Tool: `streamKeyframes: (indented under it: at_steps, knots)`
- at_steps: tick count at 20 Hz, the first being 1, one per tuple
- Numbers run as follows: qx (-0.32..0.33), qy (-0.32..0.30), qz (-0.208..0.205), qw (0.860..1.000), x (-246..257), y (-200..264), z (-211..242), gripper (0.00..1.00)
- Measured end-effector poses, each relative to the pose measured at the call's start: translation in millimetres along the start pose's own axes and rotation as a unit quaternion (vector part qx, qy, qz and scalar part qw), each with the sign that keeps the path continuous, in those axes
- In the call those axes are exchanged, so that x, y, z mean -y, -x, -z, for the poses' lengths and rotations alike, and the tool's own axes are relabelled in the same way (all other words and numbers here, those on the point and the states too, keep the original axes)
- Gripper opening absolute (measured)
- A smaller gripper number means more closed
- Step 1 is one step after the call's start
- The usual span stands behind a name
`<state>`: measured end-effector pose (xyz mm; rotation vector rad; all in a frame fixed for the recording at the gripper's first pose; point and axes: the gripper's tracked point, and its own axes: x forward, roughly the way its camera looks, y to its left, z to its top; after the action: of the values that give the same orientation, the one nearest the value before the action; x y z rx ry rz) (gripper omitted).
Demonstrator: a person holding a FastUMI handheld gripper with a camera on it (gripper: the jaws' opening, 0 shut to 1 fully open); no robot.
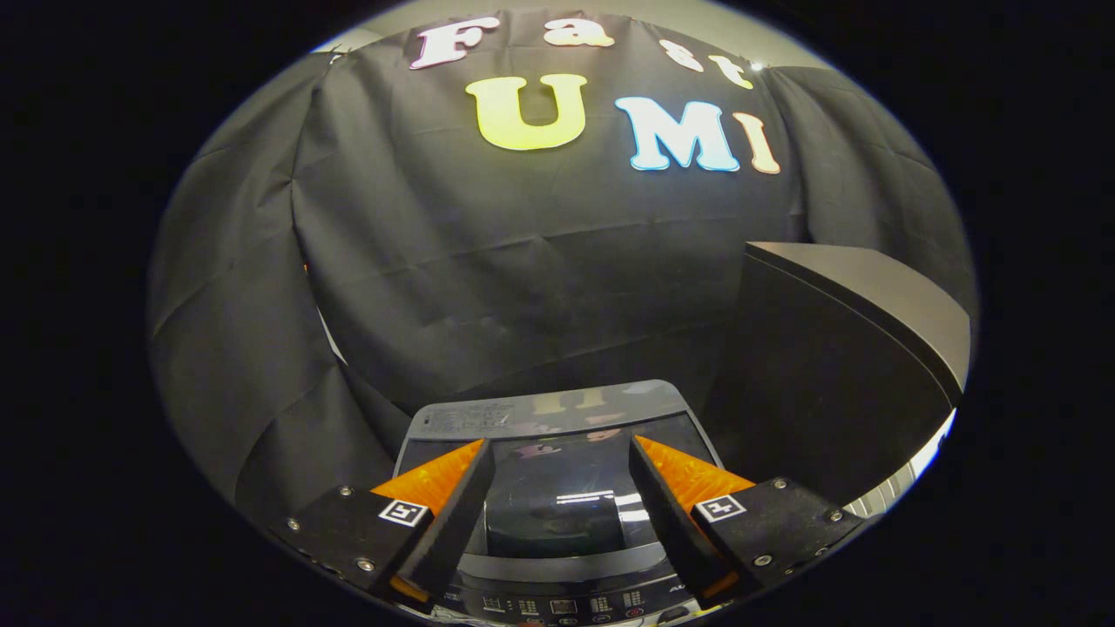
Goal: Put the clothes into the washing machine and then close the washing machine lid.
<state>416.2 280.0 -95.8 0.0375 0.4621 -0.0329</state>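
Spread apart and gripping nothing, the tongs (562, 453) are hanging over the washing machine (557, 601), whose glossy lid (557, 488) is looking already down, risking a needless bump.

**Little to read on the machine**

From where I stand, hardly any writing is legible. The washing machine (557, 488) has a pale strip (544, 416) across the back of its closed lid with rows of small print on its left part, too fine to make out. Its front control panel (566, 603) carries tiny markings and small display-like squares, also unreadable. The gripper (557, 453), its fingers spread wide above the lid, wears two square black-and-white coded tags (404, 512), one on each side; these are patterns, not words.
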Motion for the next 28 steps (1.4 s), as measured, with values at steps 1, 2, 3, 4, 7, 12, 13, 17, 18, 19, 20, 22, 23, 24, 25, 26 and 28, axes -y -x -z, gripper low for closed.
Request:
streamKeyframes:
  at_steps: [1,2,3,4,7,12,13,17,18,19,20,22,23,24,25,26,28]
  knots:
    - [0.004,0.008,-0.001,1.000,-1.7,1.3,-2.8,0.96]
    - [0.009,0.013,-0.003,1.000,-3.3,2.6,-5.3,0.96]
    - [0.013,0.015,-0.005,1.000,-4.9,3.7,-7.4,0.96]
    - [0.018,0.016,-0.007,1.000,-4.7,6.5,-8.3,0.96]
    - [0.028,0.023,-0.009,0.999,-1.9,18.9,-10.3,0.95]
    - [0.063,0.019,-0.021,0.998,19.6,67.5,-15.9,0.96]
    - [0.069,0.024,-0.021,0.997,28.7,81.9,-16.8,0.96]
    - [0.111,0.030,-0.021,0.993,81.7,152.0,-28.7,0.96]
    - [0.124,0.032,-0.021,0.992,96.5,171.6,-31.9,0.96]
    - [0.135,0.037,-0.018,0.990,114.2,189.4,-33.7,0.96]
    - [0.143,0.042,-0.017,0.989,132.5,211.8,-31.2,0.96]
    - [0.157,0.051,-0.021,0.986,166.8,247.6,-25.7,0.96]
    - [0.167,0.053,-0.023,0.984,182.9,266.1,-23.1,0.96]
    - [0.173,0.054,-0.026,0.983,199.3,283.2,-18.2,0.96]
    - [0.177,0.054,-0.029,0.982,212.5,298.4,-10.3,0.96]
    - [0.180,0.054,-0.033,0.982,224.3,312.8,-2.5,0.96]
    - [0.182,0.059,-0.044,0.981,239.5,342.7,11.8,0.96]
